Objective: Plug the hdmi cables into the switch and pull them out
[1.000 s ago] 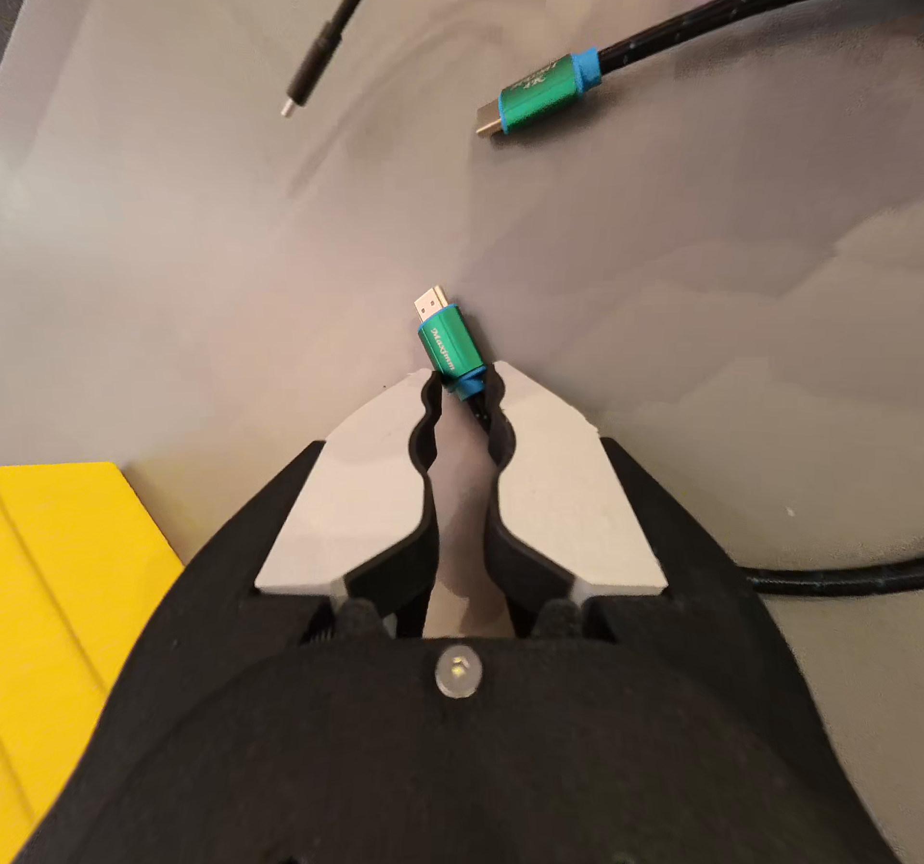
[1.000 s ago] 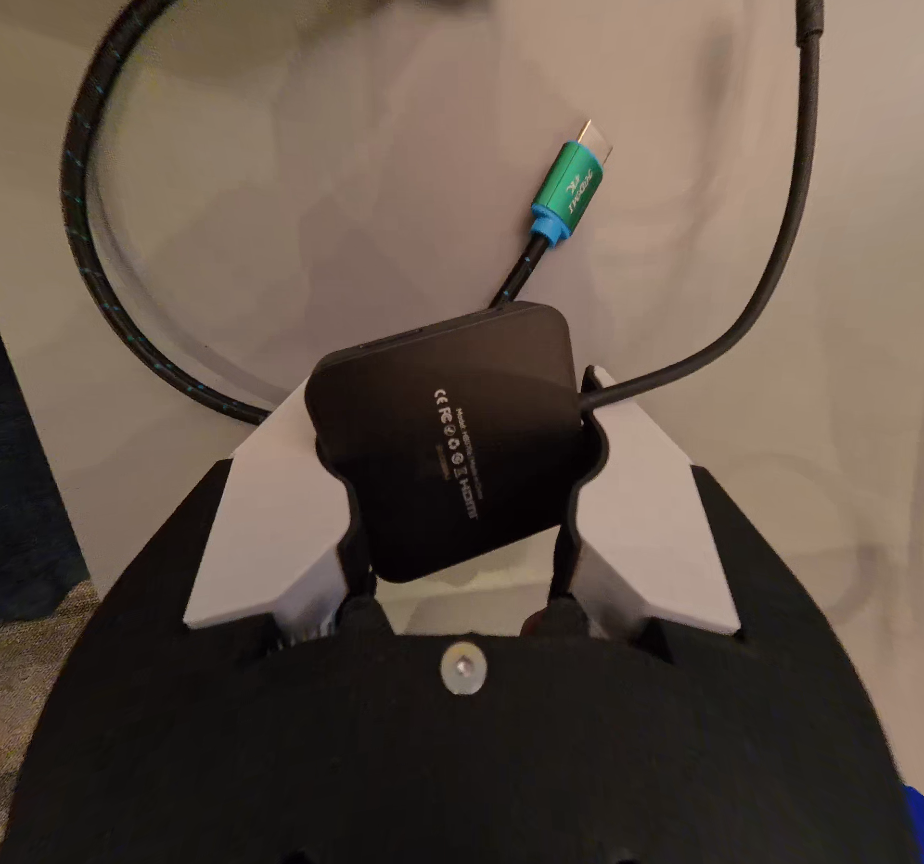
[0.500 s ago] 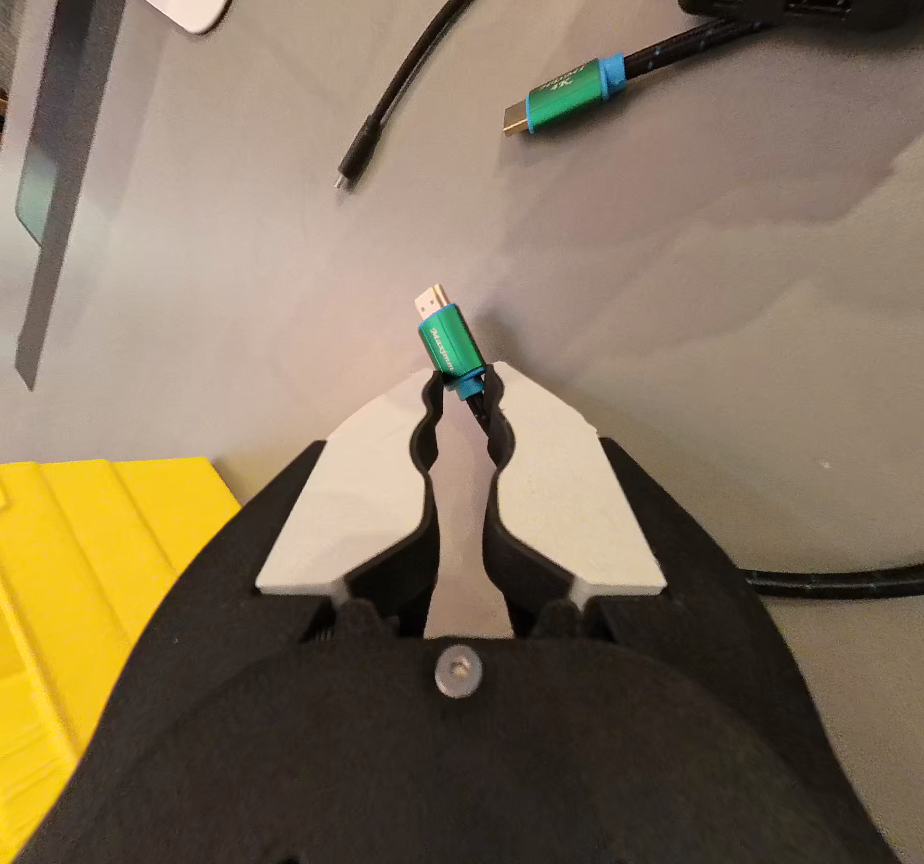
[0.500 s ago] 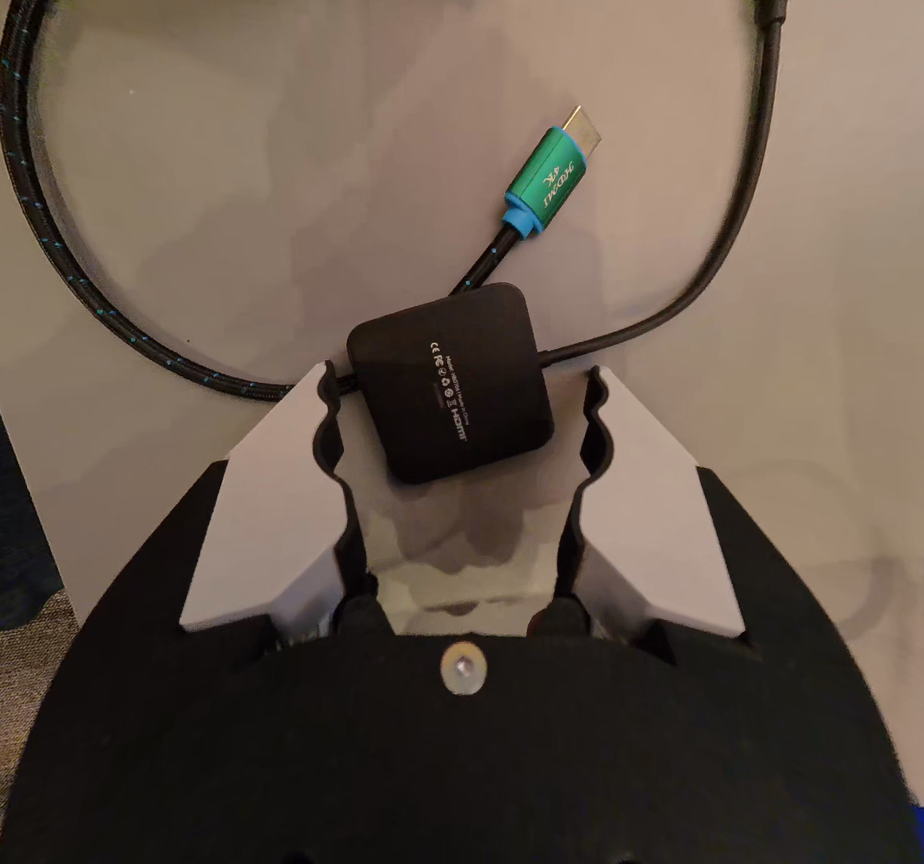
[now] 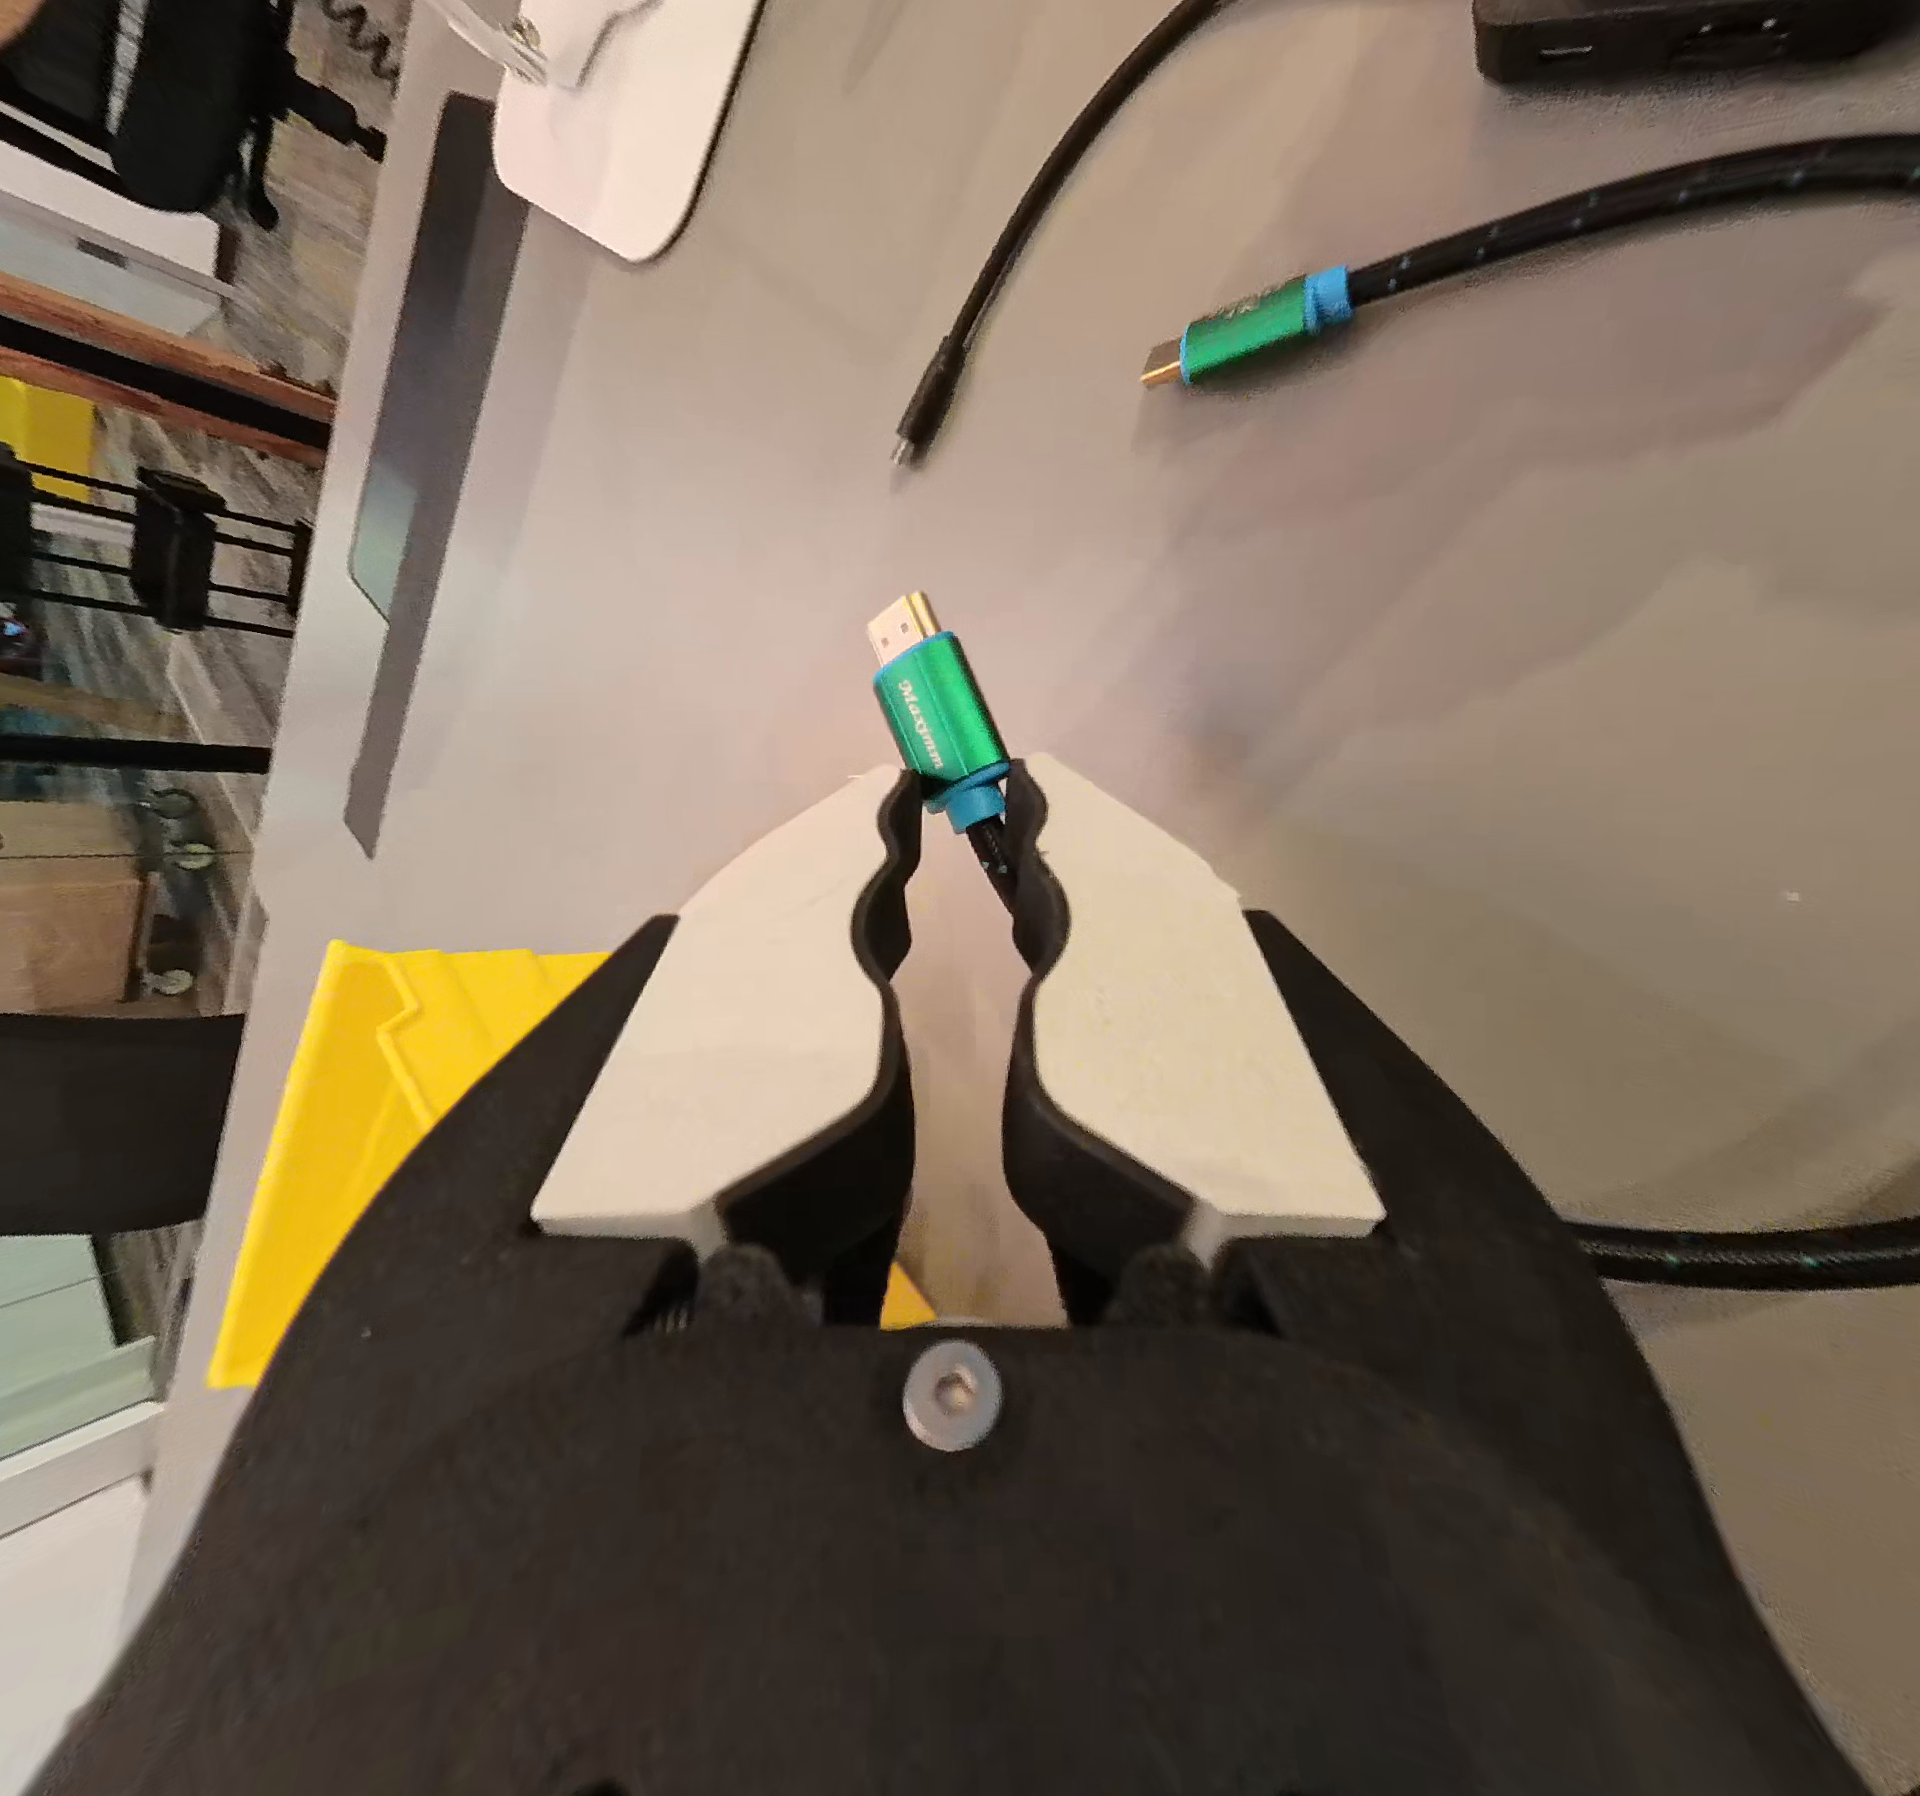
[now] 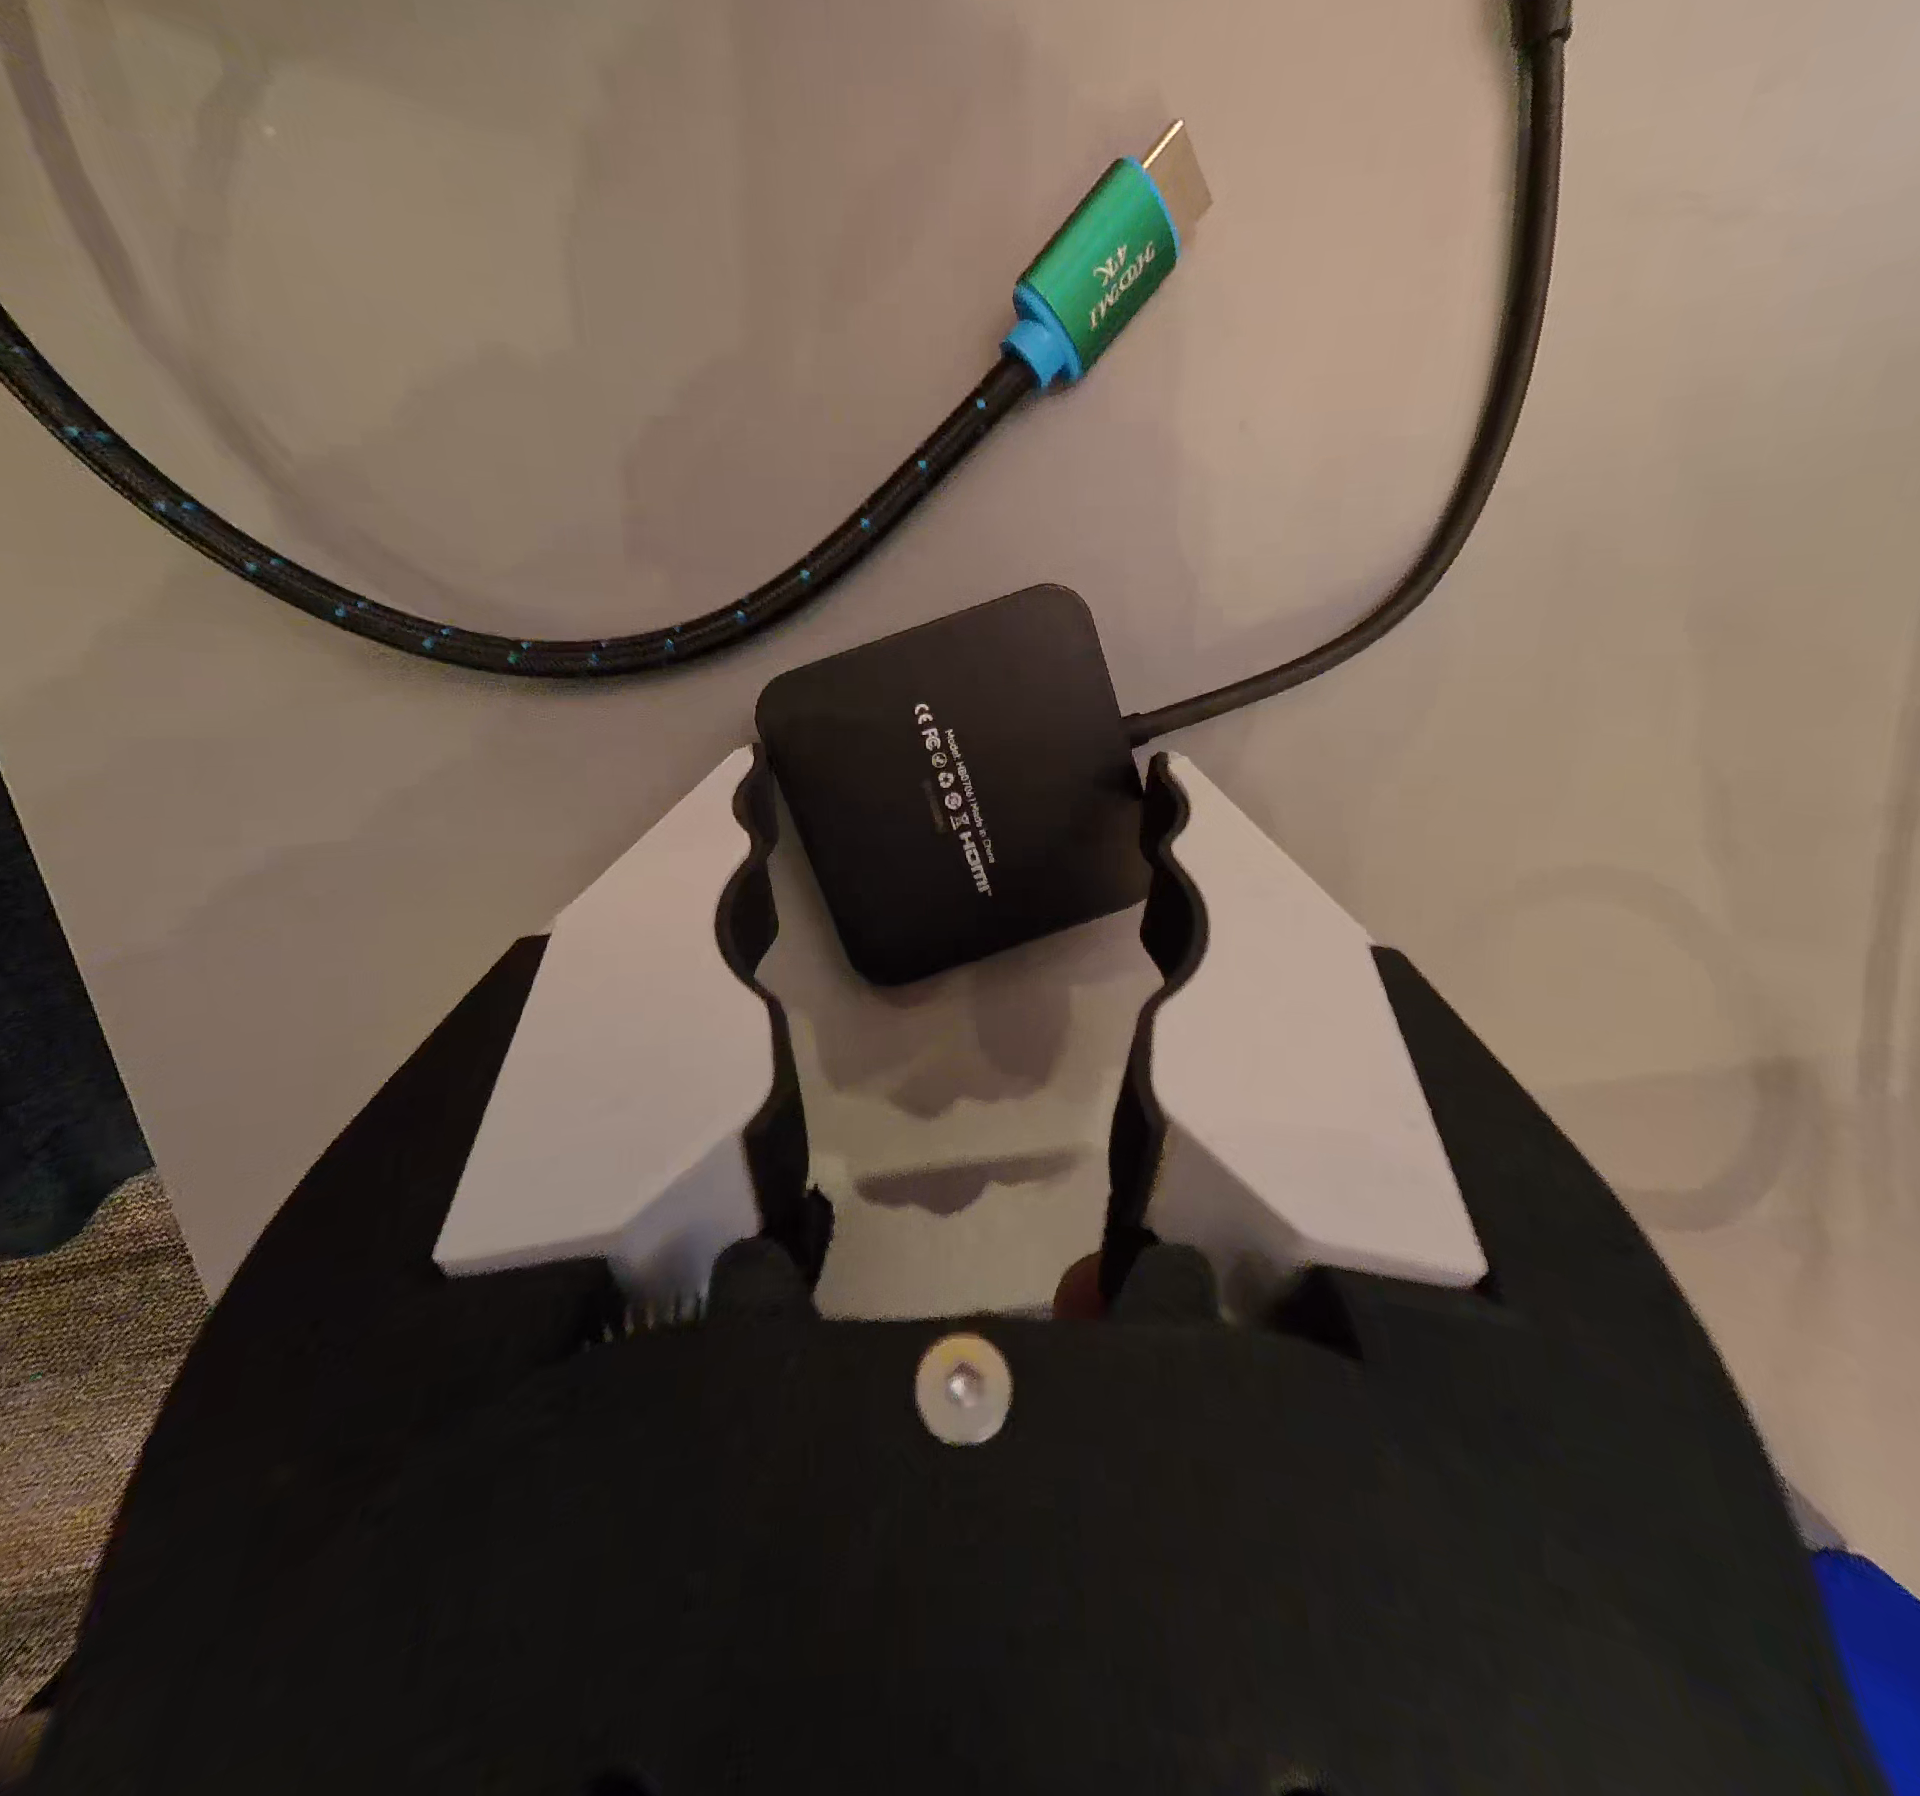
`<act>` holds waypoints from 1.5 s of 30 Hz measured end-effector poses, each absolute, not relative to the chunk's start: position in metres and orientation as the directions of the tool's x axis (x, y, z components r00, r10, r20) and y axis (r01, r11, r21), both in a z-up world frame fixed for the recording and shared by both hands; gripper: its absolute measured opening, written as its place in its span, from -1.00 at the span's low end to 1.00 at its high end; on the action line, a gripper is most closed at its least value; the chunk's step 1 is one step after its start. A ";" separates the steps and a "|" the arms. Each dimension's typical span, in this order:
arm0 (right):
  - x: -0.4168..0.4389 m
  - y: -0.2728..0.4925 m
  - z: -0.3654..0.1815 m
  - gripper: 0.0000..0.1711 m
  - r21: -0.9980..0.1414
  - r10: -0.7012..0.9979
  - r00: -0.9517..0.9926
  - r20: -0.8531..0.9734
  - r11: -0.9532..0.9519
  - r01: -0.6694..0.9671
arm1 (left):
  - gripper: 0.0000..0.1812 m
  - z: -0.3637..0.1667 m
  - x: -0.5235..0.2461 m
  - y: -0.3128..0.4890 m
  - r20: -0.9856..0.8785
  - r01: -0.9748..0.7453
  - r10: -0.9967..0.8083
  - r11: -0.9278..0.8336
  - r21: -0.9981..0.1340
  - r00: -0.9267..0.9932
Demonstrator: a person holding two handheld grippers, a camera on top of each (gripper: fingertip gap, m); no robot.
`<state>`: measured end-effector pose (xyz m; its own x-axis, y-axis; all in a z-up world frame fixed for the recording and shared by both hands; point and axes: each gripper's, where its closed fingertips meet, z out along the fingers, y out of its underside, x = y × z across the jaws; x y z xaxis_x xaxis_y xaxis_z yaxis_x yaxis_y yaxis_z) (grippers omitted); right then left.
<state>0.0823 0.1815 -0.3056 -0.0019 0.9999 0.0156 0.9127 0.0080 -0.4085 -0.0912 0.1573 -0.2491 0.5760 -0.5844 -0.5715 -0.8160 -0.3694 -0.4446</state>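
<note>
My left gripper (image 5: 961, 796) is shut on a braided HDMI cable just behind its green plug (image 5: 935, 707), which sticks out past the fingertips above the grey table. A second green HDMI plug (image 5: 1247, 344) lies loose on the table; the right wrist view shows it too (image 6: 1101, 276). The black switch (image 6: 951, 780) lies flat on the table with nothing plugged in. In the left wrist view it is at the top right (image 5: 1683, 11). My right gripper (image 6: 951, 775) is open, its fingertips on either side of the switch without a firm hold.
The switch's own thin black cable (image 6: 1496, 458) curves away to the right, and its small plug (image 5: 914, 437) lies on the table. A white stand base (image 5: 634, 63) is at the back left. A yellow bin (image 5: 343, 1123) sits by my left gripper. The table edge (image 5: 312, 707) runs along the left. One gripper's finger ends stand about 20 cm off the other's.
My right gripper let go of the switch, which now lies on the table; the jaws then narrowed again. My left gripper has drawn back, still holding its cable.
</note>
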 end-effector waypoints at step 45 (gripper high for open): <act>-0.013 0.141 -0.165 -0.76 -0.913 0.945 -0.304 0.118 0.224 0.340 | -0.84 -0.158 -0.022 0.131 -0.753 -0.869 -0.653 0.322 -0.375 0.082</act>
<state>-0.0135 0.1410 -0.1649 -0.3043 0.9452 0.1183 0.3401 0.2238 -0.9134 -0.0216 0.1309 -0.1580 0.0824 -0.6533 -0.7526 -0.8693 0.3221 -0.3748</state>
